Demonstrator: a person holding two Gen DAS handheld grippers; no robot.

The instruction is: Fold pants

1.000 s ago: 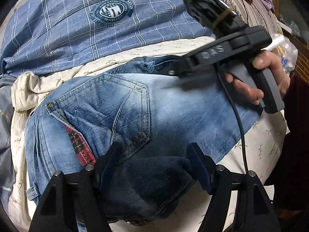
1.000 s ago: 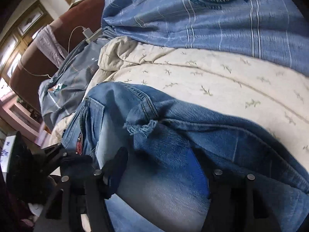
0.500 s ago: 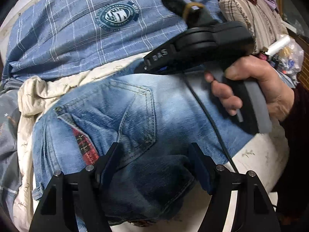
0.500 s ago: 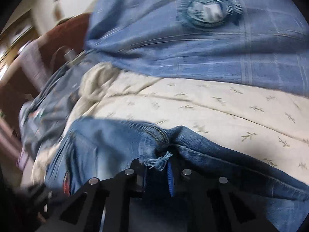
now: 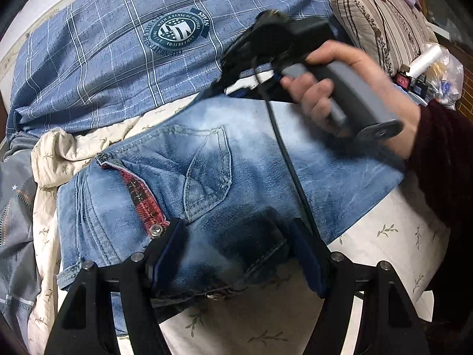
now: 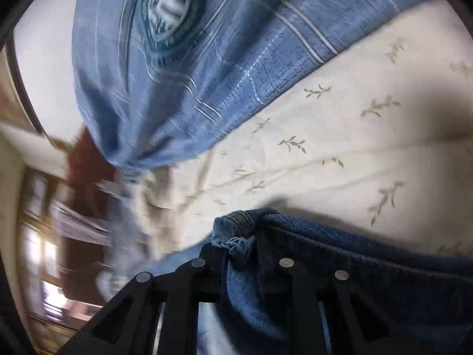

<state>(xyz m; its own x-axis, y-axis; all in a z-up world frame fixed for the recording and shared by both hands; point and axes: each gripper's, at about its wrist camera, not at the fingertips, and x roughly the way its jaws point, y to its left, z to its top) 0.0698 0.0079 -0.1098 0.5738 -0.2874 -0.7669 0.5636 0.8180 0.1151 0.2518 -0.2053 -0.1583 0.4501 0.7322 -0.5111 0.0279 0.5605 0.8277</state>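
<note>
Faded blue jeans (image 5: 236,153) lie bunched on a cream bed sheet (image 5: 384,236), back pocket and red plaid trim facing up. My left gripper (image 5: 238,248) rests low over their near edge, open, its two fingers straddling a dark patch of denim. A person's hand (image 5: 340,88) holds my right gripper (image 5: 233,88) at the jeans' far edge. In the right wrist view that gripper (image 6: 239,254) pinches a frayed hem (image 6: 236,224) of the jeans (image 6: 340,266) between its pads, and its jaws are opening slightly.
A blue plaid cover with a round badge (image 5: 118,44) lies behind the jeans, also blurred in the right wrist view (image 6: 207,59). A striped cushion (image 5: 384,23) and small bottles (image 5: 414,80) sit at the far right. Grey cloth (image 5: 14,207) lies at the left.
My right gripper closed from wide open onto the jeans' frayed hem, then rolled and swung toward the far edge. The left gripper stayed put.
</note>
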